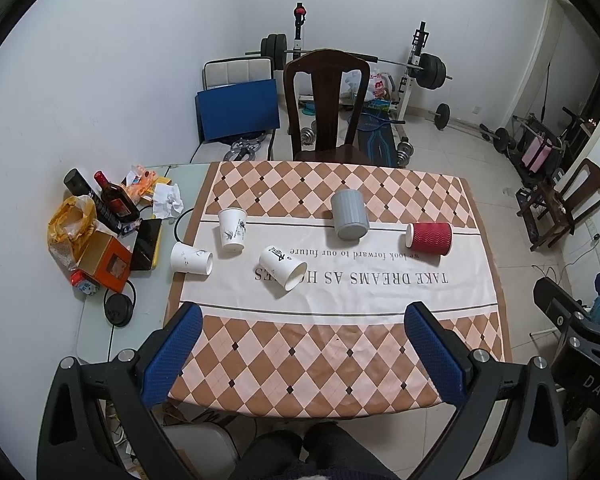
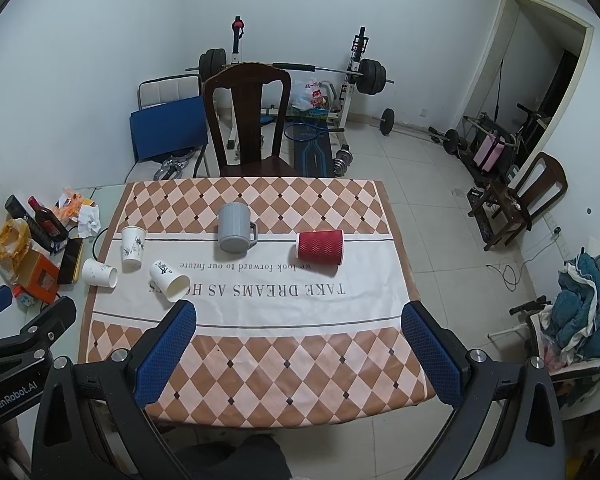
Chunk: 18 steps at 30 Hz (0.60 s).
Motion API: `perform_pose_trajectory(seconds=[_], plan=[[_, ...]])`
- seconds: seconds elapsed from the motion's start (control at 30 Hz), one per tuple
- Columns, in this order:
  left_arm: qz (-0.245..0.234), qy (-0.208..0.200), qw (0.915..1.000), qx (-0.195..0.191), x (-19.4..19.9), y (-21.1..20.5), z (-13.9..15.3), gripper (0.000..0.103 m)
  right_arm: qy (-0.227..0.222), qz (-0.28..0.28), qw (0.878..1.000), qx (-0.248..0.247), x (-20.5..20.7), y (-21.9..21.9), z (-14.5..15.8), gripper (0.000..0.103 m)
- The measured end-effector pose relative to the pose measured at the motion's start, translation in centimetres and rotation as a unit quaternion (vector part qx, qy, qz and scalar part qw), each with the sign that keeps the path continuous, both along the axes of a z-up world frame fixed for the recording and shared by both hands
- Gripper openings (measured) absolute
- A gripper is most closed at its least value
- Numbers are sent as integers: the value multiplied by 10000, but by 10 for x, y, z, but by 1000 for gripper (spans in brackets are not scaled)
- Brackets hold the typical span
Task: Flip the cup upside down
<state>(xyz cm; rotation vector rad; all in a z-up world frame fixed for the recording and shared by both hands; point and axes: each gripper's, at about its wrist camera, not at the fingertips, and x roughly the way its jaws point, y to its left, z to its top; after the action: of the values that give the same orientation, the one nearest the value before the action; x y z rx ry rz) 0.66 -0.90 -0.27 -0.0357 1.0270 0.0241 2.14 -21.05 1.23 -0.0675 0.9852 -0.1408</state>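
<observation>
Several cups sit on the checkered tablecloth (image 1: 340,352). A white paper cup (image 1: 283,267) (image 2: 169,286) lies on its side, mouth toward me. Another white cup (image 1: 191,259) (image 2: 99,272) lies on its side at the cloth's left edge. A third white cup (image 1: 232,229) (image 2: 133,247) stands mouth up. A grey mug (image 1: 350,214) (image 2: 234,228) stands mouth down. A red ribbed cup (image 1: 429,238) (image 2: 320,247) lies on its side. My left gripper (image 1: 306,312) and right gripper (image 2: 298,312) are open and empty, above the table's near edge.
Bottles, an orange box (image 1: 108,265), bags and a phone clutter the table's left side (image 2: 36,256). A dark wooden chair (image 1: 326,104) stands behind the table. Weights and a bench rack (image 2: 356,76) fill the back. Another chair (image 2: 524,200) stands at right.
</observation>
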Motion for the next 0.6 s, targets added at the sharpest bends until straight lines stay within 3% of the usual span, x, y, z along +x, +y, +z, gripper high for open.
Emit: perform_pose_trajectory(seconds=[0.6], plan=[[37,8,10000,-29,4,0,3,103,-9,18,10000,22,3,8,-6,103]])
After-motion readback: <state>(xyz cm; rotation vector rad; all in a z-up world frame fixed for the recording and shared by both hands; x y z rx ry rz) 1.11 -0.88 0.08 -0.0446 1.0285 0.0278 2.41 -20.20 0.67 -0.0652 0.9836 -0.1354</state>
